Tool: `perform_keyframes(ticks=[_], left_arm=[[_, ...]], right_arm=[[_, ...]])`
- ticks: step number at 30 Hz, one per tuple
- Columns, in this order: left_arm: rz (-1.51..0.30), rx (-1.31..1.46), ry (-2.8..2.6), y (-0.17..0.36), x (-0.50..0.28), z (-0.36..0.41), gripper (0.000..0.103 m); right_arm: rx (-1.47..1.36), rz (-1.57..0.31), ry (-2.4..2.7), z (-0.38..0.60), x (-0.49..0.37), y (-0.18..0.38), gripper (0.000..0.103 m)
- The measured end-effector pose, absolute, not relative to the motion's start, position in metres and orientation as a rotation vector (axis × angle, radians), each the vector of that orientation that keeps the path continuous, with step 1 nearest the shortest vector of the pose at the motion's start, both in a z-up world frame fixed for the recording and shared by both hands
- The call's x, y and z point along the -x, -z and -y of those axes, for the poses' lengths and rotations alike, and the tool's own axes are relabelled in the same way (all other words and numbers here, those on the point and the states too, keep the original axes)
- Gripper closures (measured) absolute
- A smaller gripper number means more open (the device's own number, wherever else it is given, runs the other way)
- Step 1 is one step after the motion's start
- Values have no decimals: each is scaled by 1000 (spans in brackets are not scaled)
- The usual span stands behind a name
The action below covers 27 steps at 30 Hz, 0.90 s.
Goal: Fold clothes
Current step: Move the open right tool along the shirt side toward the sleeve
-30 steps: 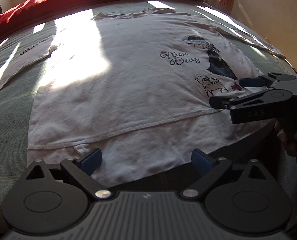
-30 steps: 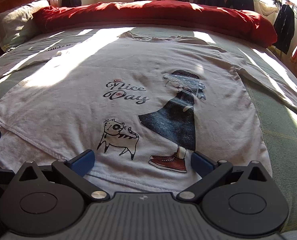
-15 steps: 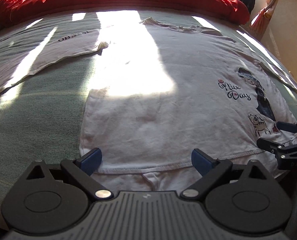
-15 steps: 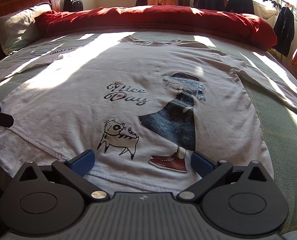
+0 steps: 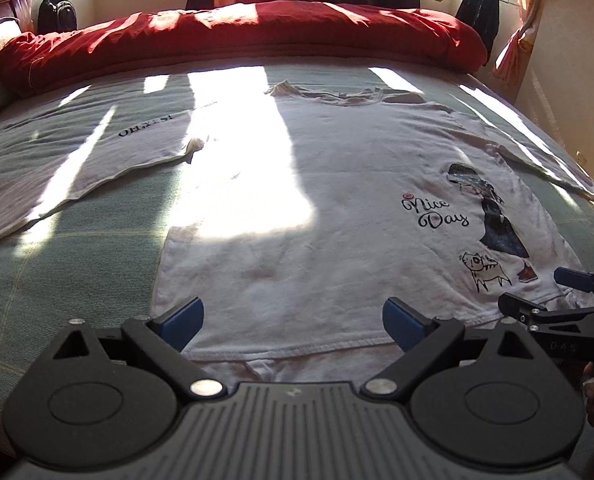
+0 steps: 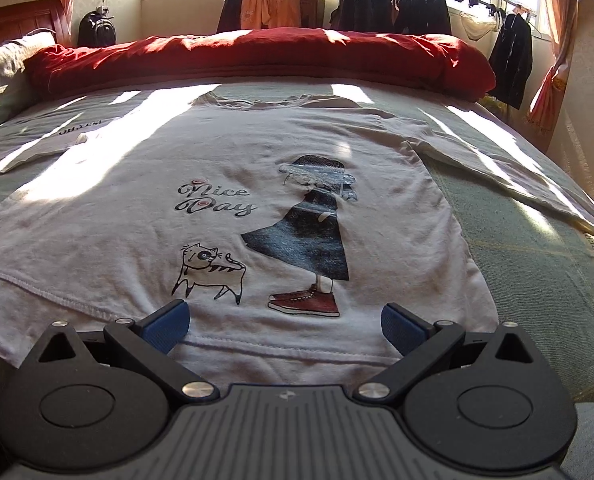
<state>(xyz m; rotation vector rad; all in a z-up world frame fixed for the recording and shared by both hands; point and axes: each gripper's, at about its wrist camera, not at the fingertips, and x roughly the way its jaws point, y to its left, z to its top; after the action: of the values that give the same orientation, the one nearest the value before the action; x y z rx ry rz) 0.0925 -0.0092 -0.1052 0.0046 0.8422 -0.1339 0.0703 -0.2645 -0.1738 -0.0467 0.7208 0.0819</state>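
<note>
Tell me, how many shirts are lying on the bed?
2. The "Nice Day" shirt lies spread flat in the middle of the bed. The "OH, YES!" shirt lies at the left side, partly out of view. More could be hidden beyond the frame.

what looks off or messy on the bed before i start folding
Little stands out. The shirt lies flat, print up, but its front hem sits short of the back layer, so the layers are not lined up. The left sleeve end is curled. Both grippers are open, holding nothing.
</note>
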Motion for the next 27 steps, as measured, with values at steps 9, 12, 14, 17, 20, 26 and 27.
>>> perform_keyframes(ticks=[9, 12, 14, 17, 20, 26, 27], left_arm=[[-941, -46, 200, 132, -92, 45, 7], [-964, -48, 192, 137, -90, 44, 7], [-962, -41, 185, 136, -90, 42, 7], [-944, -36, 178, 131, -90, 40, 7], [-938, -38, 175, 127, -92, 39, 7], [-964, -16, 132, 133, -94, 32, 7], [-962, -16, 130, 132, -94, 31, 7]], right_arm=[[-43, -677, 35, 294, -71, 169, 0], [-81, -747, 101, 309, -81, 179, 0], [-119, -737, 124, 318, -80, 180, 0], [-119, -711, 122, 318, -80, 177, 0], [-127, -686, 80, 317, -88, 175, 0], [-215, -721, 149, 344, -109, 181, 0], [-242, -718, 179, 351, -108, 181, 0]])
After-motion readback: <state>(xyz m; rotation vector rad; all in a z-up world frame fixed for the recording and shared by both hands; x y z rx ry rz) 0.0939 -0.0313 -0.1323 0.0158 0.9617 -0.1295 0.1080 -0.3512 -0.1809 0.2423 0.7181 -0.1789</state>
